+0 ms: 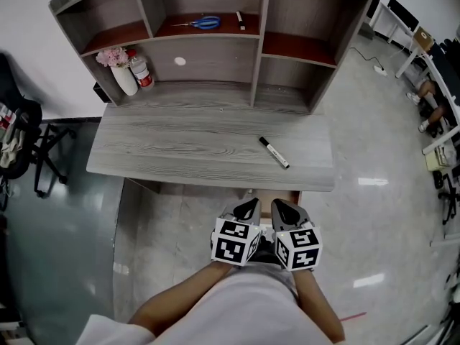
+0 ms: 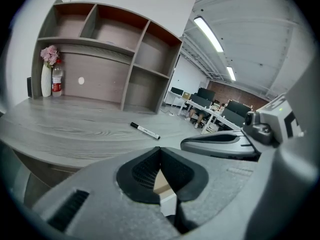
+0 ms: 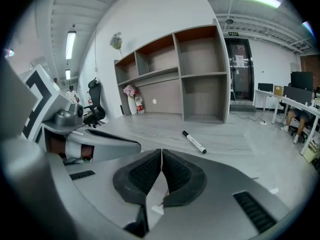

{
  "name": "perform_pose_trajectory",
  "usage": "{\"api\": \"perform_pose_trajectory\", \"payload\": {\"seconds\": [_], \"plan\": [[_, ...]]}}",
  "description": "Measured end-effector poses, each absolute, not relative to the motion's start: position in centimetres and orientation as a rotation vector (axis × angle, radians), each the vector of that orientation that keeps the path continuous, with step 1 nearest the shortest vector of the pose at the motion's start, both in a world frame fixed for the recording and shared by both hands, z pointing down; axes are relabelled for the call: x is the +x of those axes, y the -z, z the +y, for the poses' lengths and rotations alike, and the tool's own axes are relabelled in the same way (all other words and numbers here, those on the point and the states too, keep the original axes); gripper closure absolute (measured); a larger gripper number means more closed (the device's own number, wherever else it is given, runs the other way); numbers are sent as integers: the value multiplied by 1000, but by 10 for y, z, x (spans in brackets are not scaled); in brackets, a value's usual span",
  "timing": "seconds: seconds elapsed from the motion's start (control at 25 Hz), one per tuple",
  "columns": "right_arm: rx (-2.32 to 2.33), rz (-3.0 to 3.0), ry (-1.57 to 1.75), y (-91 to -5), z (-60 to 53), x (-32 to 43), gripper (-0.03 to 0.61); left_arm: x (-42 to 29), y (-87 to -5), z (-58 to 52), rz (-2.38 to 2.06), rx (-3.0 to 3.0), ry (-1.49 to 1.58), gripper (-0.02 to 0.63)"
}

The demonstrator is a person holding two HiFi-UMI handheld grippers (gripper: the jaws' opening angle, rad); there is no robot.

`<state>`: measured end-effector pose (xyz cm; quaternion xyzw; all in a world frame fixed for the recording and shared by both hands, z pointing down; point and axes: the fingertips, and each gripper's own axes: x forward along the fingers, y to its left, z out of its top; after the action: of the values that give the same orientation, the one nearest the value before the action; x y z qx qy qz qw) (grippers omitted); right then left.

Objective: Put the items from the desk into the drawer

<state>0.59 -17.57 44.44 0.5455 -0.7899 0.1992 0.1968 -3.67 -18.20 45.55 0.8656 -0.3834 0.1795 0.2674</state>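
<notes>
The room is bright and evenly lit by long ceiling lamps (image 2: 207,33), which are burnt almost to white in both gripper views. In the head view they give pale reflections on the glossy floor (image 1: 372,182), while the desk (image 1: 180,149) throws only a soft shadow below its front edge. Both gripper views are strongly fish-eyed, with black corners and the straight boards of the shelf unit (image 3: 176,74) bent, and the grey bodies of the left gripper (image 2: 160,149) and the right gripper (image 3: 161,152), very close to the lens, look slightly soft, but the marker (image 2: 145,130) is sharp.
</notes>
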Motion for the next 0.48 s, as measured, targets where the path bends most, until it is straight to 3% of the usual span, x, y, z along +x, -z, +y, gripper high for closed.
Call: {"api": "perform_pose_trajectory", "payload": {"seconds": [0.48], "plan": [[1397, -2198, -557, -475, -270, 50, 575, -4, -471, -267, -1137, 2256, -552, 611]]}}
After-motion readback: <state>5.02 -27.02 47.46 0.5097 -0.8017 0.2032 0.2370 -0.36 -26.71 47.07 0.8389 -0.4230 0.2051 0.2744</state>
